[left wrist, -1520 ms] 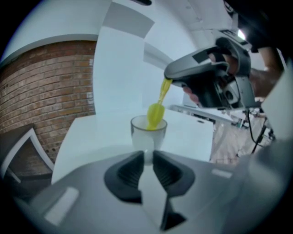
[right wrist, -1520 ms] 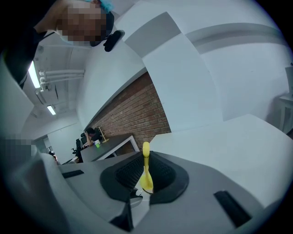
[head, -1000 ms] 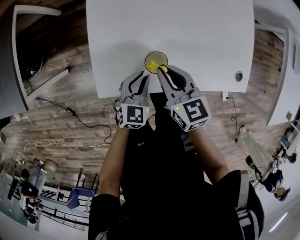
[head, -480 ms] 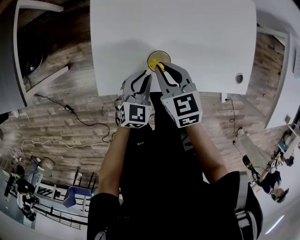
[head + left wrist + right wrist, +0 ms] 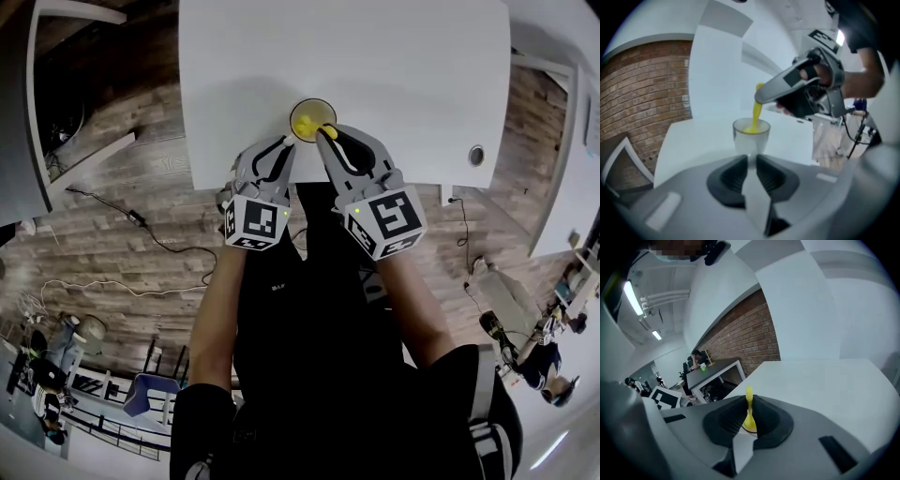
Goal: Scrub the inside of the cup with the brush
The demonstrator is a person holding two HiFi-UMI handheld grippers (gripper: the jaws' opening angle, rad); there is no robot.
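Crowding the cup (image 5: 324, 109) on the table (image 5: 394, 66): left tool (image 5: 284, 143), right tool (image 5: 326, 137), yellow brush (image 5: 303, 126)

Tabletop (image 5: 394, 75): white, with a round cable hole (image 5: 476, 154) near its near right corner.
Floor (image 5: 122, 197): brown and grey wood planks, with a black cable (image 5: 165, 243) trailing across.
Wall (image 5: 642, 93): red-brown brick beyond the tabletop.
Furniture: dark desk (image 5: 715, 368) on white legs by the brick.
Light: tube lamps (image 5: 632, 297) on a white ceiling.
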